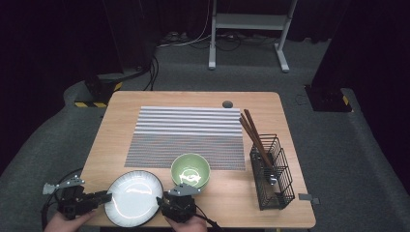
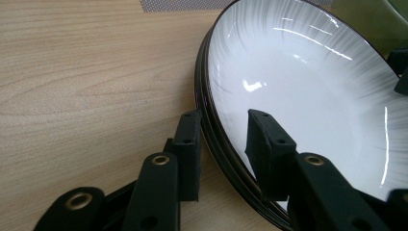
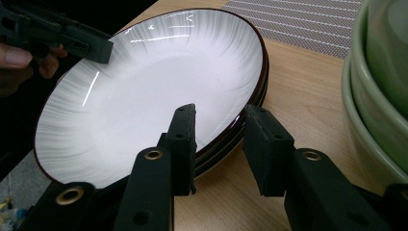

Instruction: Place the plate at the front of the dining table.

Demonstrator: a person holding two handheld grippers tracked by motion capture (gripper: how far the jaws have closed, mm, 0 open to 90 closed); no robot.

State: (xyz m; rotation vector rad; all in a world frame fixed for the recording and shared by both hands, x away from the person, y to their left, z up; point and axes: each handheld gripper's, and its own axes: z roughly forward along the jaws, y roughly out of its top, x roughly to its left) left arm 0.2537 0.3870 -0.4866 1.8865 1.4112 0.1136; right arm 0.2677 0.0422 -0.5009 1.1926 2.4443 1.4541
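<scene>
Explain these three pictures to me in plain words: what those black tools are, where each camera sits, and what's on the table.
A person sits at a wooden table holding a hand-held gripper in each hand: the left gripper and the right gripper. One camera looks down from above; the other two ride on the grippers and look along their black fingers. On the table are a white plate, a green bowl, a striped mat and a wire basket with chopsticks. Each gripper's open fingers straddle the plate's rim, one on each side.
</scene>
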